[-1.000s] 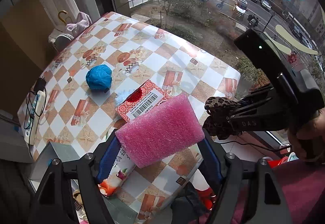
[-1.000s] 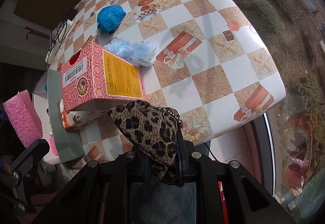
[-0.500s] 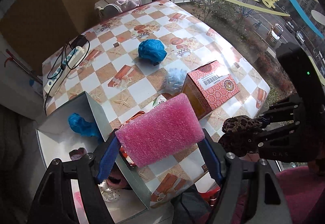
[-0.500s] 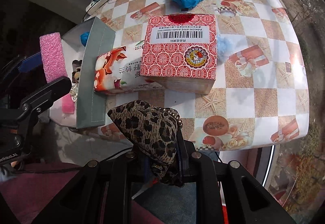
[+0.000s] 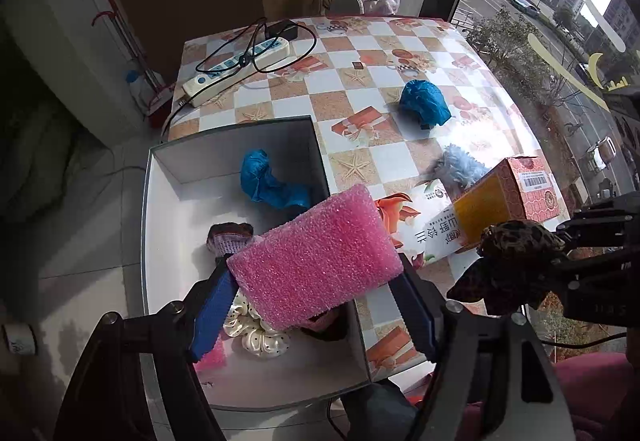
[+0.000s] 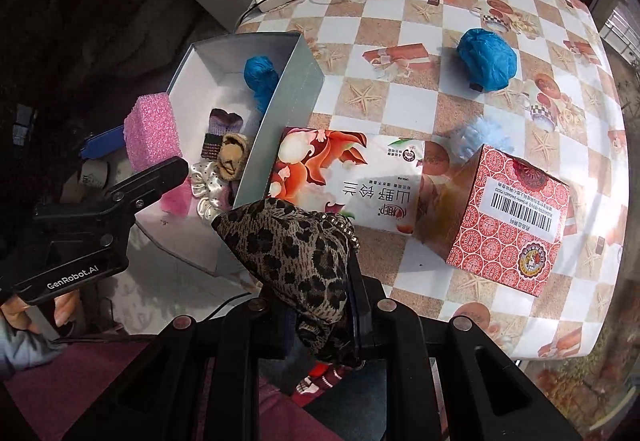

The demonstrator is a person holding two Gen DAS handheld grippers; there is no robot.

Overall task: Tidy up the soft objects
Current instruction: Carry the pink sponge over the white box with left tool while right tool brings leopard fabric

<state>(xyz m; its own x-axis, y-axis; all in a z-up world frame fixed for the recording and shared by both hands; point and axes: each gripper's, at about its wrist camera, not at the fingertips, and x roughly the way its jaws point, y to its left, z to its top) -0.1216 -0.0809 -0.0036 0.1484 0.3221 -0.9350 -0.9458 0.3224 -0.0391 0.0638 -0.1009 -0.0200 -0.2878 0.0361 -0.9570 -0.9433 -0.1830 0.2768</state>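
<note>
Over the glossy checkered tablecloth (image 5: 360,97), the left gripper (image 5: 316,293) clamps a grainy pink foam block (image 5: 316,253), the right gripper (image 6: 320,305) a leopard-print pouch (image 6: 296,253).

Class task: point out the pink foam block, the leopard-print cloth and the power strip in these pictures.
pink foam block (image 5: 316,257), left wrist view, middle of its broad top face.
leopard-print cloth (image 6: 296,249), right wrist view, centre of the bunched fabric.
power strip (image 5: 236,67), left wrist view, middle of its white body.

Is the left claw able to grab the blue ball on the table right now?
Probably not yet. The left claw is already full with the pink sponge, hanging over the box. The blue ball lies uncovered farther off.
</note>
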